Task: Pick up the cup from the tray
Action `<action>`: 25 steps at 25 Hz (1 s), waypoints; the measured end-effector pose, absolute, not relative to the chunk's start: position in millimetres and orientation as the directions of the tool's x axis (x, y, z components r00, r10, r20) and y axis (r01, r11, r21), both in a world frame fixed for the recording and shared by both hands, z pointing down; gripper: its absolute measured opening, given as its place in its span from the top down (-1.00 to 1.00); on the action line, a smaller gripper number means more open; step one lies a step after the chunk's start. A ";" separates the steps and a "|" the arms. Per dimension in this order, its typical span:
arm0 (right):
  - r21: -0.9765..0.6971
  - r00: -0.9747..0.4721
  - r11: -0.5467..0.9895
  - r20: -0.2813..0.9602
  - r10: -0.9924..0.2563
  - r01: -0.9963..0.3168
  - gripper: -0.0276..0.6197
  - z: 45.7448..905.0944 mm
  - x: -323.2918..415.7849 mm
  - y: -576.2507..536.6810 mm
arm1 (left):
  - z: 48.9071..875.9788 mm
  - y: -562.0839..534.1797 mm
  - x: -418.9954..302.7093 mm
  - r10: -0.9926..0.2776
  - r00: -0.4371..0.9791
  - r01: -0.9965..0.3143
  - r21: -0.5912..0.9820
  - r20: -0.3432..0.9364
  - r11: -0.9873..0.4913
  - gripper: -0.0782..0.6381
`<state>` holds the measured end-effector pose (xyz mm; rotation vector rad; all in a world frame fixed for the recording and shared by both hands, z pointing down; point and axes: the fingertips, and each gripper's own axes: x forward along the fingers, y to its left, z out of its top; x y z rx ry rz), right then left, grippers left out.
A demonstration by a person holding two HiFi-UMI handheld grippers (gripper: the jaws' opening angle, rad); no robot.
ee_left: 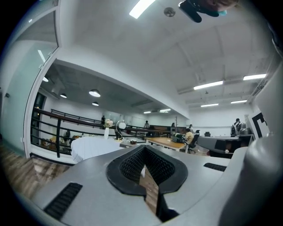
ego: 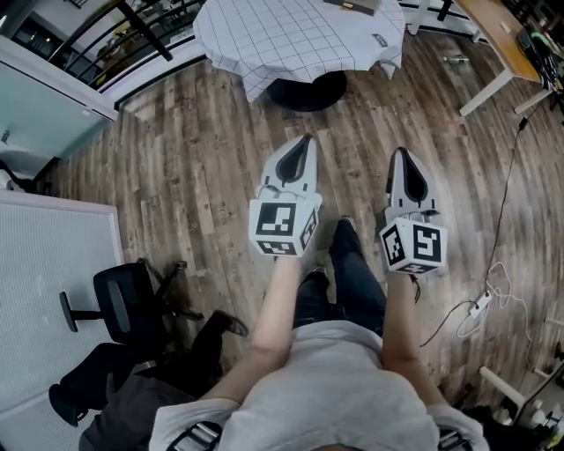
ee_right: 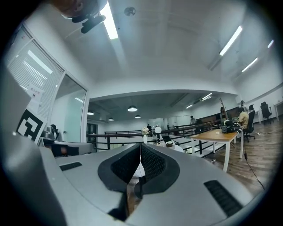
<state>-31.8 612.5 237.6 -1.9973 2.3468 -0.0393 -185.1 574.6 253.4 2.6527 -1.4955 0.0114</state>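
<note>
Both grippers are held side by side above the wooden floor, pointing at a round table (ego: 291,40) under a white checked cloth. My left gripper (ego: 306,139) is shut with nothing in it, and so is my right gripper (ego: 404,151). In the left gripper view the shut gripper (ee_left: 143,148) hides part of the table (ee_left: 90,148), on which stand a vase (ee_left: 106,132) and a small lamp (ee_left: 120,127). The right gripper view also shows the vase (ee_right: 144,133), above the shut gripper (ee_right: 140,146). I cannot make out a cup or a tray; a flat grey thing (ego: 352,5) is cut by the frame's top edge.
A black office chair (ego: 123,304) stands at my left beside a pale rug (ego: 44,291). A wooden desk (ego: 502,35) is at the far right, with cables (ego: 489,299) on the floor. A railing (ee_left: 48,132) runs behind the table. People sit at distant desks (ee_left: 170,142).
</note>
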 end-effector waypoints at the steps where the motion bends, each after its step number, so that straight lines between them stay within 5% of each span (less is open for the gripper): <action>1: -0.061 -0.168 0.170 -0.030 -0.985 -0.984 0.89 239.5 -31.0 601.1 | 257.0 564.6 -183.4 -0.856 0.513 -0.857 0.085 0.058 -0.508 0.76; 25: -0.102 -0.264 0.269 -0.060 -0.963 -0.958 0.89 237.8 81.2 320.3 | 246.7 301.2 -62.7 -0.888 0.454 -0.891 -0.002 0.073 -0.455 0.76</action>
